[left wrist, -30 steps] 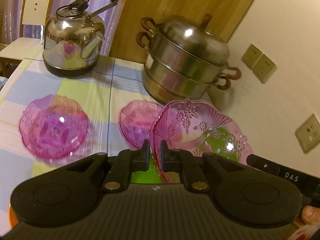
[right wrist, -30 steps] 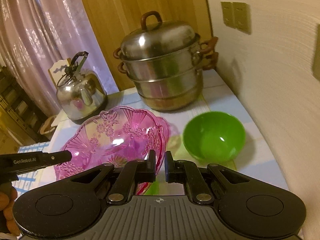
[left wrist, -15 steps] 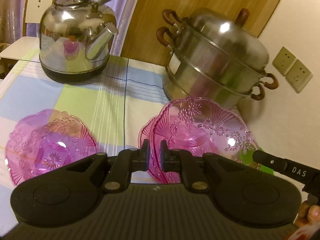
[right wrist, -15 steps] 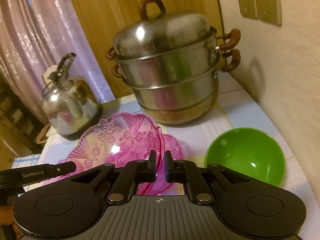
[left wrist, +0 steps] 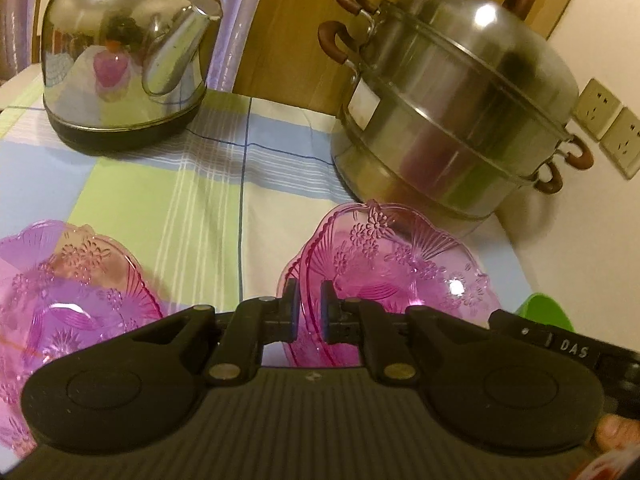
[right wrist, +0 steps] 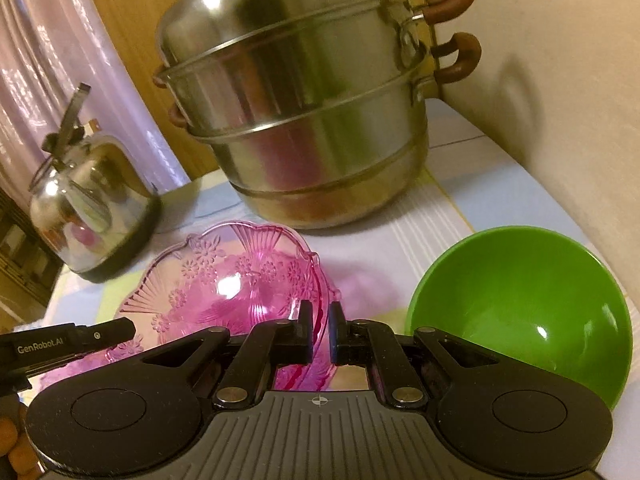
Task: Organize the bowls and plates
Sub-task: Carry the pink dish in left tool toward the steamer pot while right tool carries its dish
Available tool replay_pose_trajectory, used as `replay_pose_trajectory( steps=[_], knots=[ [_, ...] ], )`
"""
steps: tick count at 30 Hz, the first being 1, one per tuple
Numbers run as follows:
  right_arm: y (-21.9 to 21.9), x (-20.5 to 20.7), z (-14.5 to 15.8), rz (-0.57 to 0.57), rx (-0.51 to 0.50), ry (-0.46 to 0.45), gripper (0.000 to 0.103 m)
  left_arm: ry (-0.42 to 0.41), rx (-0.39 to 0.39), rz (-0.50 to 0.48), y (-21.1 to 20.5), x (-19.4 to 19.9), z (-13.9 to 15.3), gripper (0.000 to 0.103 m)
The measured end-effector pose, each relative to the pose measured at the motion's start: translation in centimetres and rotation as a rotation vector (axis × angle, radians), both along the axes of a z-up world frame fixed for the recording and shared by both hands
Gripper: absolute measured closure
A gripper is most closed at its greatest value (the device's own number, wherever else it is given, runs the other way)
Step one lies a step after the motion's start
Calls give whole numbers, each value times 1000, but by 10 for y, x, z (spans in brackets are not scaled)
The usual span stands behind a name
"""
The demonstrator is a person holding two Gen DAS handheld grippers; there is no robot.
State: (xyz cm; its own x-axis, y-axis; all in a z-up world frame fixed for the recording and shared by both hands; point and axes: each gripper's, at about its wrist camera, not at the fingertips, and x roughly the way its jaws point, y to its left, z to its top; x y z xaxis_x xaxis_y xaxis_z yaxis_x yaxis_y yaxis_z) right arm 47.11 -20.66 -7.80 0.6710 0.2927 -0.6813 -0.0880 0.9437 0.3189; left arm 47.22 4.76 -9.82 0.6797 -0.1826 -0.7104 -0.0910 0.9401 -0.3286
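Note:
A pink glass plate (left wrist: 396, 268) with flower patterns is held between both grippers, low over a second pink plate whose edge barely shows beneath it. My left gripper (left wrist: 307, 306) is shut on its left rim. My right gripper (right wrist: 320, 330) is shut on its right rim, and the plate also shows in the right wrist view (right wrist: 232, 280). Another pink plate (left wrist: 68, 284) lies on the checked tablecloth at the left. A green bowl (right wrist: 528, 320) sits on the table to the right of the held plate.
A steel steamer pot (left wrist: 452, 112) with brown handles stands close behind the plates, also in the right wrist view (right wrist: 304, 112). A steel kettle (left wrist: 124, 52) stands at the back left. A wall with sockets (left wrist: 608, 120) borders the table on the right.
Both grippers have carried the pink plate forward and down toward the steamer pot; it now sits over the middle pink plate. The pot, kettle and green bowl loom larger.

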Motion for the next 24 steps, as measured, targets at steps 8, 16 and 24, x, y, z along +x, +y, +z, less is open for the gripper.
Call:
replay_pose_trajectory(
  steps=[8, 16, 24],
  knots=[
    [8, 7, -14, 22, -36, 1, 95, 6, 21, 1, -2, 9, -14, 94],
    [12, 8, -20, 19, -64, 5, 95, 4, 48, 0, -7, 11, -21, 94],
    [11, 11, -25, 18, -59, 18, 95, 12, 29, 12, -6, 12, -26, 94]
  ],
)
